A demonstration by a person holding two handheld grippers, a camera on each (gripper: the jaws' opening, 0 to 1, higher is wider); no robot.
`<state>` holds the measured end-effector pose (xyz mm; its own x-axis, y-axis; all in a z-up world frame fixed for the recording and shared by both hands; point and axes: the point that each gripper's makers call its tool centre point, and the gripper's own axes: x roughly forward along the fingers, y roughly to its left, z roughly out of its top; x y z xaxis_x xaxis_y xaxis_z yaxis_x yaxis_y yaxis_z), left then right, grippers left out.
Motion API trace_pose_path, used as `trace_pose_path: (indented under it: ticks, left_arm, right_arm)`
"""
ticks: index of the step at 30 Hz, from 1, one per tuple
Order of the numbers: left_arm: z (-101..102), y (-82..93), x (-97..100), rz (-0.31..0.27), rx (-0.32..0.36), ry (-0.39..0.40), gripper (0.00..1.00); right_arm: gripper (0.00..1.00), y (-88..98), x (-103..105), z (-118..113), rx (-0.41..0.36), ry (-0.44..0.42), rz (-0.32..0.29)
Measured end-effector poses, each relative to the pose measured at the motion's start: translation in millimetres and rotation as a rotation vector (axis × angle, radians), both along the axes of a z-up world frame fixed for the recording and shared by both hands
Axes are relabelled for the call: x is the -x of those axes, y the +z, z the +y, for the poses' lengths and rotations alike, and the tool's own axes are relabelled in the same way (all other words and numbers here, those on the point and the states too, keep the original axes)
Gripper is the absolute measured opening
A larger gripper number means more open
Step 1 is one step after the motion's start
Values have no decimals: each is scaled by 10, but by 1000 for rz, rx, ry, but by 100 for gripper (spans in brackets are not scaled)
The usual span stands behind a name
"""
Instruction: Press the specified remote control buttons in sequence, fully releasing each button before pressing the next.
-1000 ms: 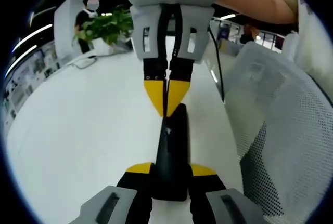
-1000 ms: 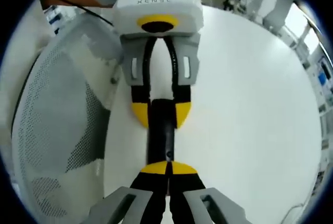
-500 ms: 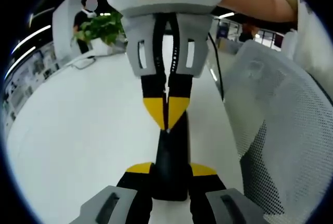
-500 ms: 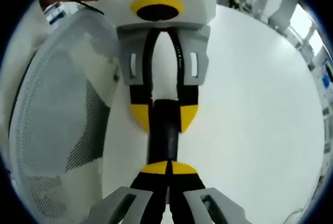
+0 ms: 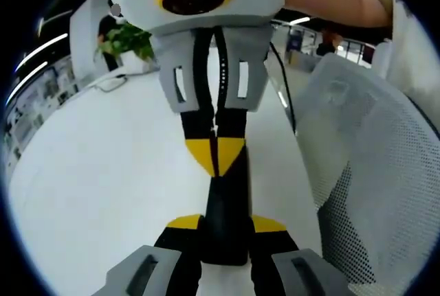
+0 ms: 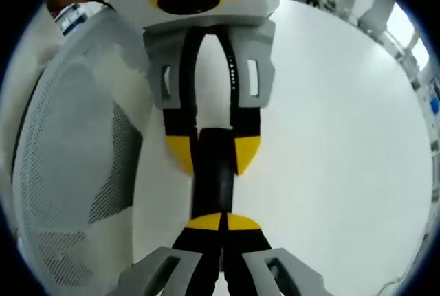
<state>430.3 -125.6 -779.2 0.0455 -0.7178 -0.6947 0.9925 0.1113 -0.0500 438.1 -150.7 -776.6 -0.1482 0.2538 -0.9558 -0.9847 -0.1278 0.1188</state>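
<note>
In the left gripper view the left gripper (image 5: 225, 226) has its yellow-tipped fingers (image 5: 183, 223) set apart and clamped on the near end of a black remote (image 5: 225, 207), held over the white counter (image 5: 103, 172). The right gripper (image 5: 216, 157), fingers pressed together, touches the remote's far end. A white mesh chair (image 5: 364, 172) stands just beside the counter. Farther off are a potted plant (image 5: 127, 38) and a person (image 5: 110, 25).
</note>
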Motion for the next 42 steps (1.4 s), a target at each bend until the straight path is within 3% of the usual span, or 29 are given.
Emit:
trace_pose_path:
  ticks: [12,42]
  left_arm:
    - [1,-6,-4,-3,0,-4,24]
    - [-2,-14,-11,-6,-9,-5,24]
  right_arm:
    - [0,-35,-37,-6,77,50,75]
    - [0,-18,5,-19,10,5,-14]
